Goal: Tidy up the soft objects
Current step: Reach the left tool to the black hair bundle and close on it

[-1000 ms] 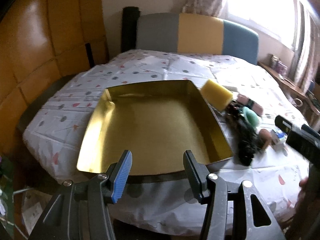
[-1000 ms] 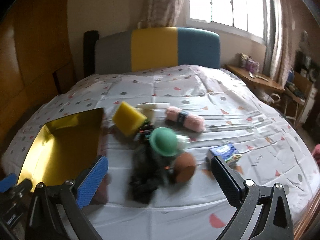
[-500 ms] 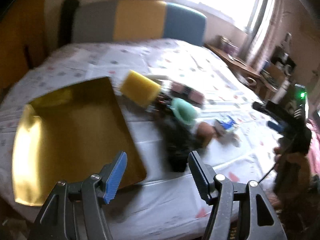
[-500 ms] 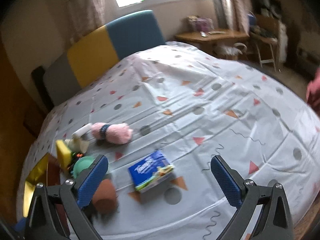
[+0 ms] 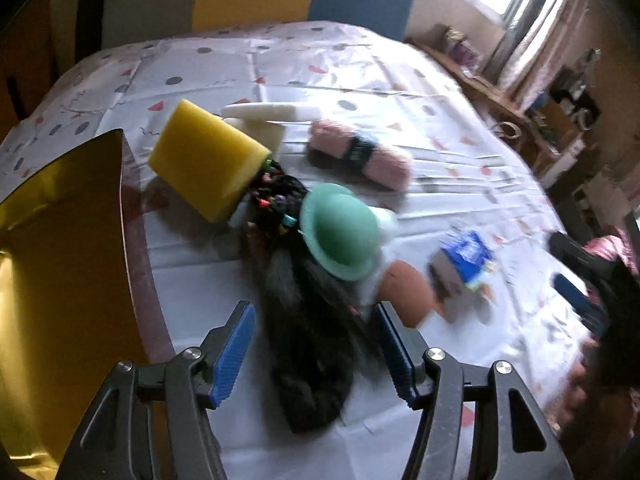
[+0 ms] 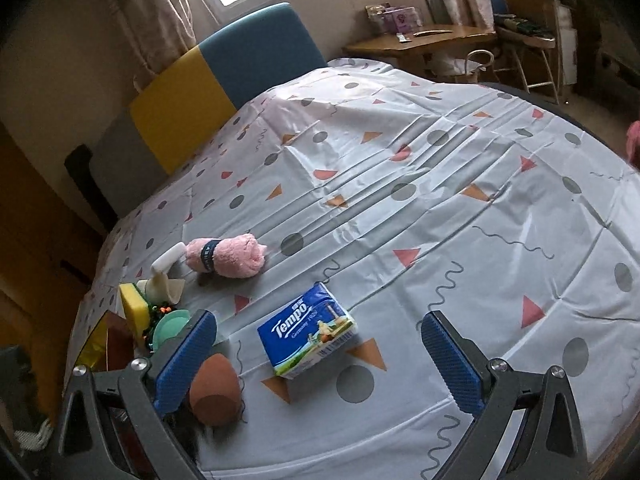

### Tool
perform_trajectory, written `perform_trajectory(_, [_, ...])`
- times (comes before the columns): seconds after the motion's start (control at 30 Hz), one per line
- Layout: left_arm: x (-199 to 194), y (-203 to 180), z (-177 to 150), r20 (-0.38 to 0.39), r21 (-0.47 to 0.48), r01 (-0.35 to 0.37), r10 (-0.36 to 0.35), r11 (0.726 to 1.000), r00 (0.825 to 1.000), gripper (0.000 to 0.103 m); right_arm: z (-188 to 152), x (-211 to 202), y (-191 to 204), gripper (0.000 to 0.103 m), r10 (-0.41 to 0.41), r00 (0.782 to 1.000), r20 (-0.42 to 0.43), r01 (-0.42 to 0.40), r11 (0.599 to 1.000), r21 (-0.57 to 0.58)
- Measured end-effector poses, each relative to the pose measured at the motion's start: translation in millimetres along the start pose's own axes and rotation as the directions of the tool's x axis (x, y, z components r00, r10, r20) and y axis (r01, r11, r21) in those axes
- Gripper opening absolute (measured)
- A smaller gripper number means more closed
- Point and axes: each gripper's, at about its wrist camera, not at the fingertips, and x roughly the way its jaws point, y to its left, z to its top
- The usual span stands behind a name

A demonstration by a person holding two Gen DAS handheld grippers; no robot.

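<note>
Lying on bed: soft things clustered on a patterned sheet (image 6: 400, 216), beside a gold tray (image 5: 52, 264).
Dark furry piece: (image 5: 308, 320) long axis runs from the beaded end under the yellow sponge (image 5: 204, 160) down toward the left gripper (image 5: 314, 344); its near end lies between the fingers.
Left gripper fingers: apart and closing, blue pads clear of the fur on both sides, nothing pressed.
Pink roll: (image 6: 228, 256) dark band round it; long axis crosses the sheet, one end near a white tube (image 6: 168, 260), the other toward open bedding.
Tissue pack: (image 6: 308, 332) blue, flat on the sheet, long axis slanting from its near-left corner up to the far right; lies between the right gripper (image 6: 320, 360) fingers but farther out than the pads.
Right gripper fingers: wide apart, touching nothing.
Brown egg-shaped sponge: (image 6: 216, 388) just beside the right gripper's left finger, resting against dark fur.
Green round item: (image 5: 340, 232) sits on the dark fur, touching the sponge's near end.
Left view only: whole length of the fur, tray interior, sponge face; heavy blur at right edge.
Right view only: pack's printed face, desk (image 6: 420, 40) and chair by the window, headboard (image 6: 224, 76) in yellow and blue.
</note>
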Motion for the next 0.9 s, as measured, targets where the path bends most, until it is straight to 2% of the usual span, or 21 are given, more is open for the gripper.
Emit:
perform_trajectory(0.1, [22.4,2.1,6.5,-0.05,0.011,-0.035,0.035,0.999,0.998,0.062,0.3,1.1,0.8,0.103,-0.001,1.0,-0.001,0.001,1.0,-0.004])
perform_trajectory(0.17, [35.1,3.7,8.4,-0.077,0.023,-0.026,0.028,0.999,0.997,0.05,0.7,1.5,0.1,0.103,0.0,1.0,-0.001,0.0,1.0,0.0])
perform_trajectory(0.23, [41.8,4.1,9.0,-0.083,0.039,-0.004,0.008,0.999,0.996,0.023,0.8,1.9,-0.2,0.103,-0.002,1.0,0.001,0.002,1.0,-0.001])
perform_trajectory(0.27, [42.7,4.0,8.4,-0.078,0.041,0.018,-0.015,0.999,0.997,0.021,0.9,1.8,0.2,0.103,-0.004,1.0,0.002,0.004,1.0,-0.005])
perform_trajectory(0.33, [39.3,3.3,5.4,-0.056,0.057,0.038,-0.035,0.998,0.998,0.01,1.0,1.8,0.7,0.103,-0.006,1.0,0.005,0.007,1.0,-0.01])
perform_trajectory(0.43, [19.5,1.9,-5.8,-0.007,0.076,0.093,-0.093,0.993,0.996,0.008,1.2,1.7,0.8,0.103,-0.011,1.0,0.008,0.011,1.0,-0.015])
perform_trajectory(0.5, [0.0,0.1,-15.7,0.021,0.094,0.167,-0.17,0.981,0.985,0.008,1.5,1.1,0.4,0.103,-0.002,1.0,0.01,0.002,1.0,-0.012])
perform_trajectory(0.57, [-15.2,-3.1,-24.6,0.06,0.137,0.185,-0.194,0.973,0.979,0.008,1.9,1.3,0.3,0.103,-0.005,1.0,0.011,0.005,1.0,-0.013])
perform_trajectory(0.63, [-17.7,-5.8,-30.7,0.044,0.157,0.193,-0.202,0.969,0.978,0.008,1.3,2.2,0.5,0.103,-0.003,1.0,0.004,0.003,1.0,-0.014])
perform_trajectory(0.7, [-8.8,-7.4,-34.8,0.003,0.146,0.196,-0.199,0.97,0.98,0.008,0.7,2.9,1.4,0.103,-0.007,1.0,-0.001,0.007,1.0,-0.019])
perform_trajectory(0.77, [-5.1,-3.7,-35.2,-0.005,0.117,0.199,-0.199,0.973,0.98,0.009,0.1,2.6,1.3,0.103,-0.012,1.0,0.0,0.012,1.0,-0.021])
perform_trajectory(0.8, [-3.8,-0.1,-32.4,-0.011,0.077,0.21,-0.21,0.975,0.978,0.015,0.0,2.4,0.3,0.103,-0.014,1.0,-0.001,0.014,1.0,-0.017])
perform_trajectory(0.83, [-3.5,2.8,-28.2,-0.015,0.039,0.23,-0.229,0.972,0.973,0.026,0.2,2.3,-1.2,0.103,-0.015,1.0,-0.002,0.015,1.0,-0.011])
perform_trajectory(0.9, [-0.5,7.8,-17.2,-0.007,-0.007,0.223,-0.223,0.975,0.975,0.036,0.6,2.3,-3.5,0.103,-0.014,1.0,-0.004,0.014,1.0,0.002])
